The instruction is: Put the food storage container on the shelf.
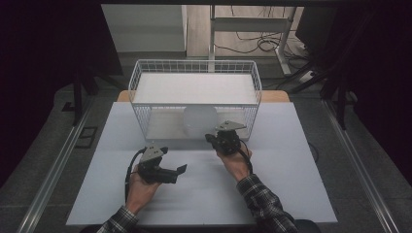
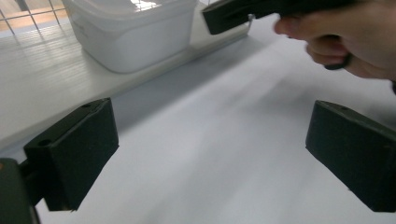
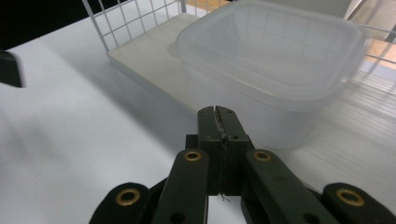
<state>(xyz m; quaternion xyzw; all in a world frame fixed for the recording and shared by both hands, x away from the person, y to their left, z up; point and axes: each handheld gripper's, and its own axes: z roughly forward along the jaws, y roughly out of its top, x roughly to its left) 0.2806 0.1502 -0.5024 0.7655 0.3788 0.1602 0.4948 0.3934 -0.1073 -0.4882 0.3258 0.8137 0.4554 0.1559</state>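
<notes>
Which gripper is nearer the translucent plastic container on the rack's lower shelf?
Right. The right gripper, jaws shut, sits just in front of the container. The left gripper, jaws open, hangs farther back over the table, pointing sideways.

**Around the white table**

A white wire basket [image 1: 194,73] stands at the table's [image 1: 291,194] far edge, a white shelf board across its top. Beyond it — a metal frame leg [image 1: 212,29] and loose cables [image 1: 262,43] on the floor. A dark floor plate [image 1: 86,137], possibly an outlet cover, lies left.
</notes>
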